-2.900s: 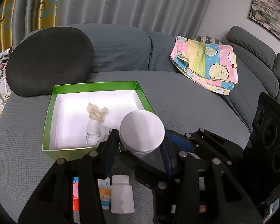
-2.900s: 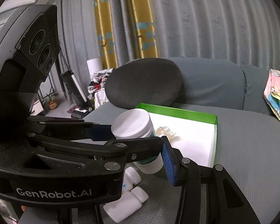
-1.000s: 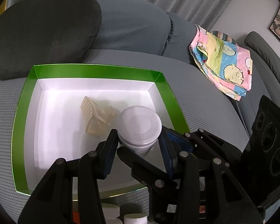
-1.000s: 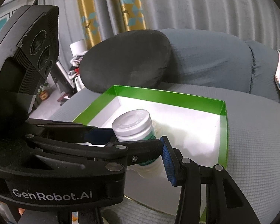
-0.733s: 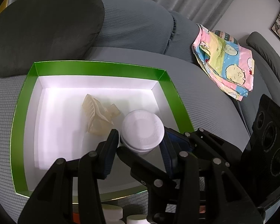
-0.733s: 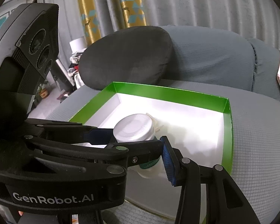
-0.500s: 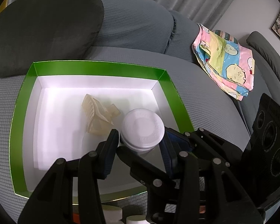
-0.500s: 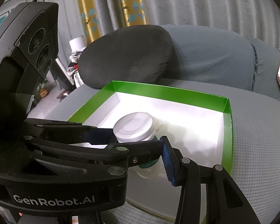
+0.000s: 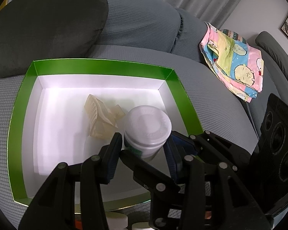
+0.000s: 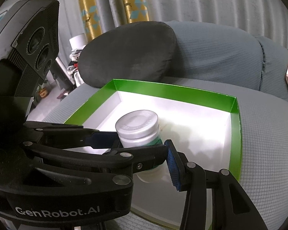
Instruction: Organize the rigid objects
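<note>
A: Where was the white bottle?

B: Upright inside the green box on the sofa, beside a crumpled wrapper. The left claw was clamped on it.

A: And the right claw?

B: Partly parted around the bottle too; contact unclear.

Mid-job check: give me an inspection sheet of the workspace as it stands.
Surface: grey sofa seat, textured fabric.
Job's things: white-capped bottle upright over the floor of the green-rimmed box; more white bottles outside its near wall.
Clutter: crumpled beige wrapper in the box, beside the bottle.
Grippers: left claw clamped on the bottle; right claw around its lower part, contact unclear.
Cables: nothing seen.
Surroundings: dark cushion, folded cartoon-print cloth, curtains.
</note>
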`<state>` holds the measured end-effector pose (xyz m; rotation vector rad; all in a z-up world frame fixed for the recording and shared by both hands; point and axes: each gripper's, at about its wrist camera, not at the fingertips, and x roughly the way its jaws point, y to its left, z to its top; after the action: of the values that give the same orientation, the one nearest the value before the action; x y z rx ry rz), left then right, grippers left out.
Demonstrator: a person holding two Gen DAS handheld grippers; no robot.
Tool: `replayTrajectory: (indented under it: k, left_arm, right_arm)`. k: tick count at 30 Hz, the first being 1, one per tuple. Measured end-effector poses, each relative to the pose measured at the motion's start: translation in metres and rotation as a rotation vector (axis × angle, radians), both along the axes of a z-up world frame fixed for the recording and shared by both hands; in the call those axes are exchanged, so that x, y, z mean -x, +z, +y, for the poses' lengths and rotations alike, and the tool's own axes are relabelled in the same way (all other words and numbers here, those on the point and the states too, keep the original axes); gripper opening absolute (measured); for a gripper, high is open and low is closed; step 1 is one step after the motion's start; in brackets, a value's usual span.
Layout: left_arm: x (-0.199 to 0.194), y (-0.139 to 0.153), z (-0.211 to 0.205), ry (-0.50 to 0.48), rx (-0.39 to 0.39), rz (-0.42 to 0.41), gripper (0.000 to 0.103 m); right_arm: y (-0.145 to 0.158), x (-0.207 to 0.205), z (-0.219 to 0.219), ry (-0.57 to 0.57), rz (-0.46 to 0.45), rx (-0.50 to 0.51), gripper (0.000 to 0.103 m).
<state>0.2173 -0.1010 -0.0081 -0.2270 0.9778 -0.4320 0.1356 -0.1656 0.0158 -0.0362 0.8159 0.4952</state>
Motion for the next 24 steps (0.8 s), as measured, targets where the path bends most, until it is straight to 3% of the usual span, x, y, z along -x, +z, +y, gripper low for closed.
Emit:
replayTrajectory:
  k: [24]
  left_arm:
    - [-0.0025, -0.008, 0.0031, 0.014, -0.002, 0.041, 0.043]
  right_arm:
    - [-0.0079, -0.0027, 0.003, -0.017, 0.039, 0.014, 0.048]
